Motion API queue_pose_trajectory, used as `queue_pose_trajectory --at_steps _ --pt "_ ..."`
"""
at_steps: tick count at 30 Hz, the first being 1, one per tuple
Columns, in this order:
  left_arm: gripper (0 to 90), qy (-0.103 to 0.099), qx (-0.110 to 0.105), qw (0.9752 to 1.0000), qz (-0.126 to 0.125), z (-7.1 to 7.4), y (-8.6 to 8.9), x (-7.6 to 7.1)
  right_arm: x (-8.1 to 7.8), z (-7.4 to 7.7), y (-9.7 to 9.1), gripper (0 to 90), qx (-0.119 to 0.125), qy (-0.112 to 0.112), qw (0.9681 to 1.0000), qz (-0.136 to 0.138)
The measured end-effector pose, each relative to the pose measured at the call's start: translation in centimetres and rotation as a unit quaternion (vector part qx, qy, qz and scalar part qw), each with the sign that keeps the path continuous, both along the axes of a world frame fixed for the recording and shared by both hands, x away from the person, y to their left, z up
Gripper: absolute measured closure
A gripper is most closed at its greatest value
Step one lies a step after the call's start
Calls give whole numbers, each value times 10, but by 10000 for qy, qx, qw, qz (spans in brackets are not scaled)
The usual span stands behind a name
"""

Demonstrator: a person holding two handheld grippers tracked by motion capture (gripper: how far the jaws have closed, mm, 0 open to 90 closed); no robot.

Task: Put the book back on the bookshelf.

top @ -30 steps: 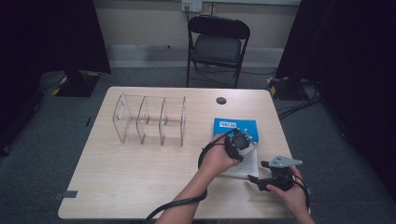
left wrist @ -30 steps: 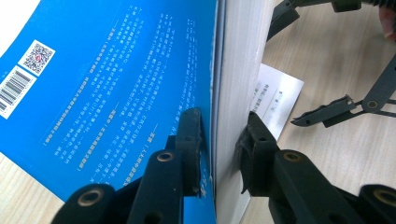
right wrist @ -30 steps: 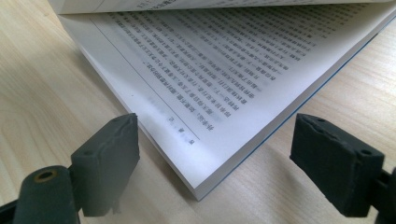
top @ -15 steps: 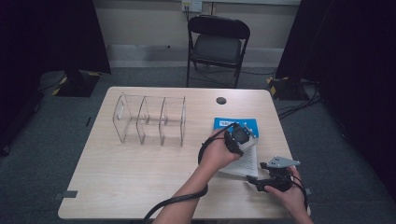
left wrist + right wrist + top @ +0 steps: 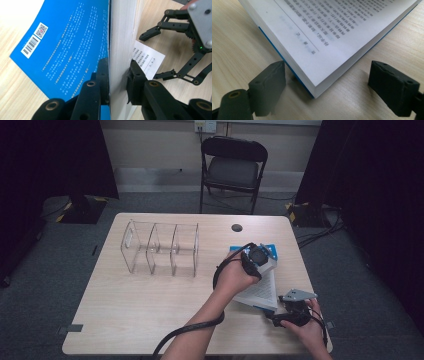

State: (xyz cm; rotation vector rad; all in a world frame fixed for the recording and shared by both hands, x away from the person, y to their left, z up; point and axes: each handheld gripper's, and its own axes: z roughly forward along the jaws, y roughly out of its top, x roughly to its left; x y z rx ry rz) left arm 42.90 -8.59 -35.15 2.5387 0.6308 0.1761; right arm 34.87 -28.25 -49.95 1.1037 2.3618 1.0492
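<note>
Pale wood table (image 5: 140, 310) bearing clear divider rack (image 5: 160, 249), blue-covered book (image 5: 260, 290), black disc (image 5: 236, 227).

black tools (image 5: 117, 82), grey plate (image 5: 297, 295), black cable (image 5: 187, 330)

Blue-covered book (image 5: 262, 287) lying open at the table's right near edge, thick block of pages (image 5: 122, 45) lifted upright with the blue cover (barcode and QR code at its corner), printed lower pages (image 5: 332, 30) flat.

Left tool (image 5: 264, 262) clamped shut (raised), right tool (image 5: 281, 312) spread wide, low.
</note>
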Motion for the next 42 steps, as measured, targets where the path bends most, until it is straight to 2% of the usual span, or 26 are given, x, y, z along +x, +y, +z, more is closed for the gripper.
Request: queue_pose_trajectory --at_steps 9,21,24,26,31,35,40,42 --pt "755 50 0 10000 55 4 -1 2 -1 -1 3 138 -92 -64 9999 -3" --pt "756 40 -7 10000 66 4 2 0 0 0 3 149 -82 -77 9997 -195" --pt "755 41 1 10000 58 3 3 -1 -1 1 0 152 -11 -55 9997 -233" --pt "754 31 -6 10000 63 2 2 -2 -2 7 -5 166 165 -175 9993 -277" --pt "754 26 4 10000 75 3 2 -3 -5 11 -5 184 -25 -317 9990 -318" --pt "753 33 -61 9999 123 6 6 -3 -4 8 -6 195 32 -250 9992 -295" --pt "751 27 -67 9999 119 7 7 -3 -6 12 -9 211 102 -409 9984 -377" --pt "750 17 -33 9999 119 5 5 -4 -7 15 -10 250 186 -437 9981 -402"
